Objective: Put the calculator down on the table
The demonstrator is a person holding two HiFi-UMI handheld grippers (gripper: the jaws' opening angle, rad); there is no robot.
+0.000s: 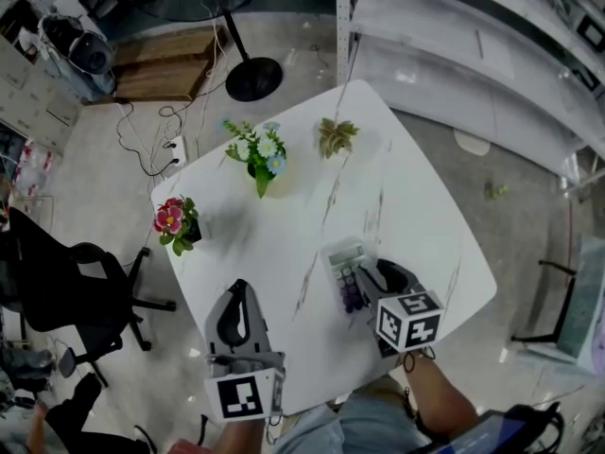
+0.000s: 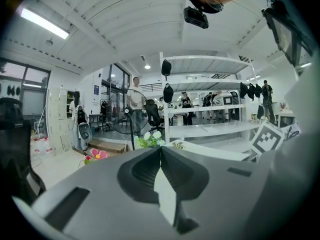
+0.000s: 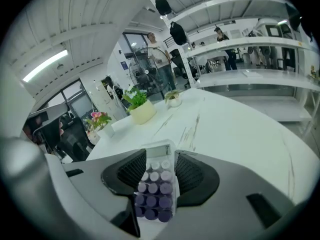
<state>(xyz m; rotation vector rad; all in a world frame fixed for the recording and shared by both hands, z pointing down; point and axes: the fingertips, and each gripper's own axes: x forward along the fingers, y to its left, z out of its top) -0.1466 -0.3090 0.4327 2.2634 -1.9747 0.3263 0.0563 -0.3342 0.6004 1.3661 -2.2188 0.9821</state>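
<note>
– Left gripper (image 1: pixel 238 289) nearest me, at the seven o'clock edge of the table (image 1: pixel 397 187). Jaws together at the tips, nothing between them. Idle.
– And the other one?
– Right gripper (image 3: pixel 161 153) at five o'clock, tilted down over the calculator (image 3: pixel 156 184). Jaws wide apart, one on either side of the keypad. I see no squeeze on the casing.
– So it's down?
– I judge yes. It lies flat, keys up, display end toward twelve, on the white top at about four o'clock from the table's middle. It is well apart from the pink flowers (image 1: pixel 175 220) at nine, the blue-and-white bunch (image 1: pixel 257 154) at eleven and the small plant (image 1: pixel 337 137) at twelve.
– What's left?
– Placing looks done. What remains, as I read it, is backing my right jaws off without nudging it. I can't rule out a light touch from the left pad, so I'd lift straight and slow.
</note>
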